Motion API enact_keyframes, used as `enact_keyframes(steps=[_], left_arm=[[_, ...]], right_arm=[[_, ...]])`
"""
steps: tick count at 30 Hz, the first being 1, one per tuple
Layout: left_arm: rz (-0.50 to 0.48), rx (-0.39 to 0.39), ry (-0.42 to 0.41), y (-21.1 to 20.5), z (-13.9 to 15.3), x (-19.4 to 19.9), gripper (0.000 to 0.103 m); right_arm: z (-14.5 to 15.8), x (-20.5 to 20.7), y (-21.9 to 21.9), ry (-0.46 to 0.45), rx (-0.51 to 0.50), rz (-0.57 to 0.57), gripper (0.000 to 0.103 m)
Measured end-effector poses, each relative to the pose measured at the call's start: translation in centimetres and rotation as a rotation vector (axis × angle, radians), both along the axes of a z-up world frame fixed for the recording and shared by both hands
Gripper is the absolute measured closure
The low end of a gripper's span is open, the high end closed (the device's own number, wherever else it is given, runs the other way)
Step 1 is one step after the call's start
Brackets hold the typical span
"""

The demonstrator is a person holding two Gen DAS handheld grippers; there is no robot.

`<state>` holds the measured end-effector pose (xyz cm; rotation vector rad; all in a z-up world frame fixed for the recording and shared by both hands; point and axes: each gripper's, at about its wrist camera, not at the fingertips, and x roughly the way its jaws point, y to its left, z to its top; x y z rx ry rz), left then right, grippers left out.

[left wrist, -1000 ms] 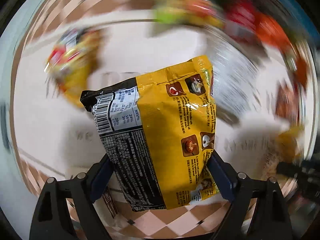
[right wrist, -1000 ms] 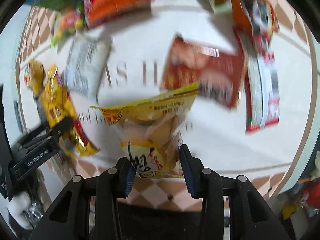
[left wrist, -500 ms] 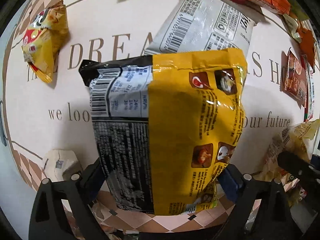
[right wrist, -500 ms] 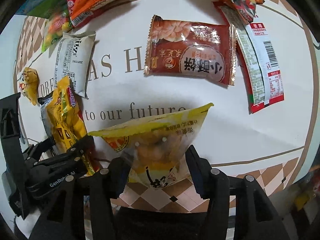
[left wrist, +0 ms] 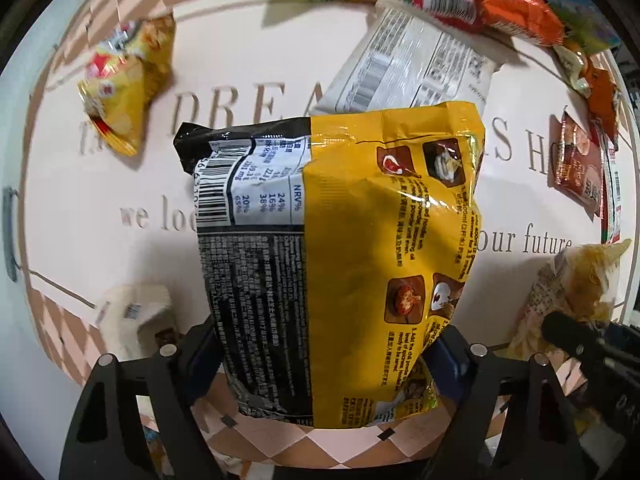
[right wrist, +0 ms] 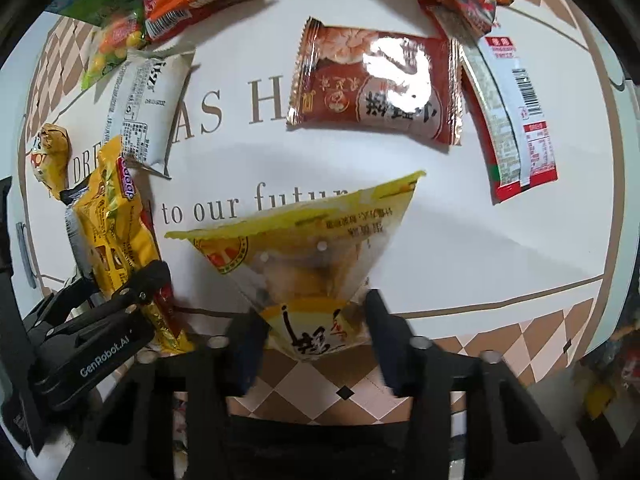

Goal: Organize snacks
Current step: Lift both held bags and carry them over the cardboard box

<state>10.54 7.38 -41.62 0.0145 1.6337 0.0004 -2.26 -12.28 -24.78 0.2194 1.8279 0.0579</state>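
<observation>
My left gripper (left wrist: 324,344) is shut on a large yellow and black noodle packet (left wrist: 340,240), held upright above the table near its front edge. The packet also shows in the right wrist view (right wrist: 112,220), with the left gripper (right wrist: 132,300) below it. My right gripper (right wrist: 312,320) is shut on a pale yellow see-through snack bag (right wrist: 304,248), held above the front of the table. That bag shows at the right edge of the left wrist view (left wrist: 576,280).
The cream table (right wrist: 440,208) with printed lettering holds a brown packet (right wrist: 376,88), a red and white packet (right wrist: 512,120), a white packet (left wrist: 412,64), a small yellow bag (left wrist: 124,84), and orange, red and green snacks (left wrist: 512,8) along the far edge. A white pack (left wrist: 132,316) lies front left.
Both grippers have drawn back and steadied with their packets still held. The table view has widened since the blurred frames, and the noodle packet now fills more of the left wrist view.
</observation>
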Motion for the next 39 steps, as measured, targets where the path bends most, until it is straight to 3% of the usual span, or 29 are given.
enact_keyframes(steps=[5,10,16,19,25,27,32,37,39], left_arm=[[-0.019,0.0,-0.054,-0.2,2.0,-1.1,0.017],[-0.033,-0.02,-0.113,-0.5,3.8,-3.4,0.017],[-0.025,-0.044,-0.217,-0.8,9.6,-4.1,0.017],[-0.025,-0.066,-0.282,-1.4,14.0,-3.5,0.017],[-0.062,-0.103,-0.415,-4.1,22.8,1.3,0.017],[-0.068,-0.115,-0.445,-4.7,24.1,3.1,0.017],[-0.073,-0.116,-0.459,-6.3,24.3,9.3,0.017],[-0.073,-0.114,-0.398,-7.2,24.1,15.9,0.017],[-0.062,-0.118,-0.354,-7.2,22.8,18.8,0.017]], right_arm=[[2.7,-0.5,-0.3,-0.03,0.028,-0.038,0.073],[5.9,0.9,-2.1,-0.059,0.094,-0.055,0.075],[12.1,2.9,-5.2,-0.143,0.171,-0.006,0.075],[16.0,4.6,-6.9,-0.197,0.207,0.007,0.075],[22.0,11.0,-8.5,-0.317,0.259,-0.008,0.075],[23.6,13.2,-9.3,-0.35,0.26,-0.007,0.075],[22.9,19.6,-9.0,-0.385,0.24,-0.043,0.075],[20.7,25.4,-9.5,-0.38,0.221,-0.058,0.075],[18.7,28.1,-9.4,-0.369,0.21,-0.057,0.075]])
